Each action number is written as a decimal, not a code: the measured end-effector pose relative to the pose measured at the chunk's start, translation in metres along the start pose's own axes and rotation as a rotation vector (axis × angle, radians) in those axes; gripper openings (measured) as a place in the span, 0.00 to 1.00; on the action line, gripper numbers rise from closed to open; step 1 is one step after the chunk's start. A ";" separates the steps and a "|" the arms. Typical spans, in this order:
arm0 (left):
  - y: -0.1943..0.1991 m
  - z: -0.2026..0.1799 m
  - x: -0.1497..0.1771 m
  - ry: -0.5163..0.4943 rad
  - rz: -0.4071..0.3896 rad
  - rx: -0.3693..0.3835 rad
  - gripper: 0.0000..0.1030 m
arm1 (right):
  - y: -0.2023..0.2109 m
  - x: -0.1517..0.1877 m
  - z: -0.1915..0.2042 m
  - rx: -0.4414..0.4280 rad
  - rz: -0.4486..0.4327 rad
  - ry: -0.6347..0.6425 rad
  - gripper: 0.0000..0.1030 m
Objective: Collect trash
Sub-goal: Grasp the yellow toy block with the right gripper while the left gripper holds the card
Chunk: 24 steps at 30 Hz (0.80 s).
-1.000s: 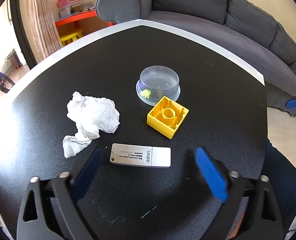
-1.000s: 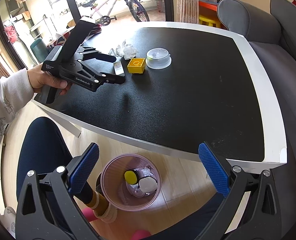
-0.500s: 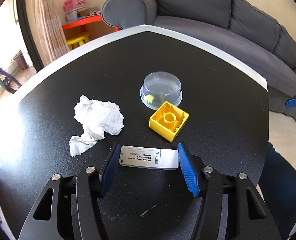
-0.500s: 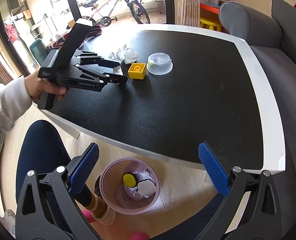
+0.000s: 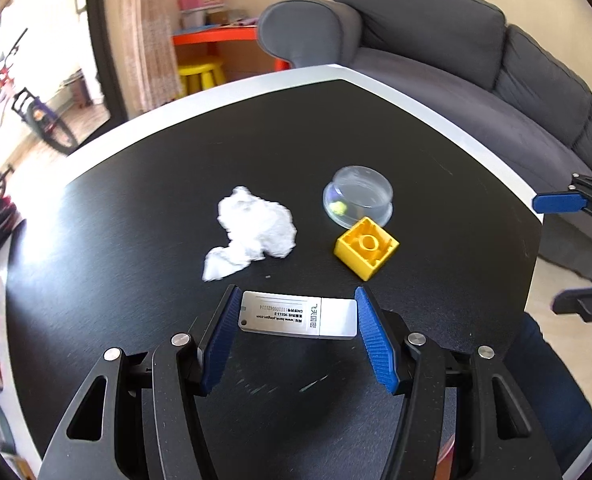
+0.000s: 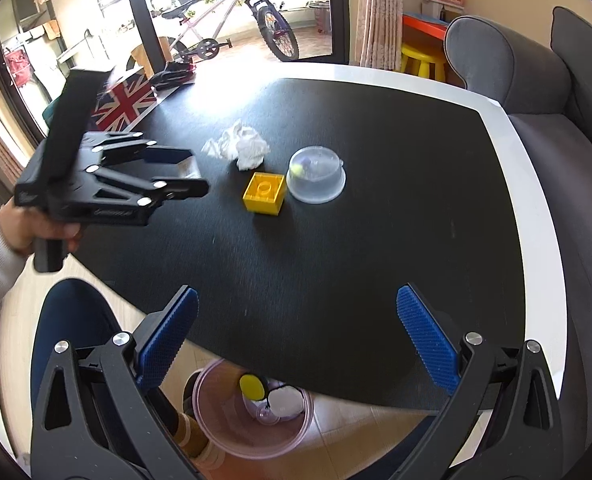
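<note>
Four loose items are in play around the black table (image 5: 136, 240), and one of them, a flat silver card-like stick (image 5: 298, 314), is pinched end to end between the blue pads of the left gripper (image 5: 296, 320), whose jaws stand about half closed and press on its two short ends. From the right wrist view the held piece seems clear of the tabletop, so the step in hand looks like the carry after a pick-up. Farther out on the table lie a crumpled white tissue (image 5: 252, 232) to the left, a yellow toy block (image 5: 366, 247) to the right, and a clear plastic dome lid (image 5: 358, 196) touching or just beyond the block's far side. The right gripper (image 6: 296, 344) hangs wide apart with nothing between its pads, over the table's near edge. Below that edge, on the floor, stands a pink waste bin (image 6: 216, 432) that already holds a few scraps. Next, the left hand probably needs to swing the stick back past the near edge, above the bin, and only then let go; the thin ends give little purchase, so a tilt could slip it loose early.
</note>
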<state>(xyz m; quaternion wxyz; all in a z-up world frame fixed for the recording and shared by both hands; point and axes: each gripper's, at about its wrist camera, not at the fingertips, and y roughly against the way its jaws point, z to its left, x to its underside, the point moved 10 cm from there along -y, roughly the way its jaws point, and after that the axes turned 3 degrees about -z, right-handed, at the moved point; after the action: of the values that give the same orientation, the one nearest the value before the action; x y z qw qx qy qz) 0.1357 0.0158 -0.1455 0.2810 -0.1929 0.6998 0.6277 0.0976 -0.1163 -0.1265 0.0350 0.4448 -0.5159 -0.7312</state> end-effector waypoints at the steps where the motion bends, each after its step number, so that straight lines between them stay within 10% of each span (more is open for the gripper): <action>1: 0.002 0.003 0.000 0.006 0.000 -0.010 0.55 | -0.004 -0.005 0.000 -0.003 0.000 -0.006 0.95; 24: 0.028 0.052 0.010 0.220 -0.005 -0.095 0.55 | -0.099 -0.075 0.017 0.001 0.166 -0.104 0.95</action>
<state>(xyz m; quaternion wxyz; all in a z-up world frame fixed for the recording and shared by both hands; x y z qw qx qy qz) 0.1186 0.0717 -0.1325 0.1948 -0.2756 0.6955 0.6343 0.1715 -0.0198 -0.1574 0.0684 0.3622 -0.5526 -0.7475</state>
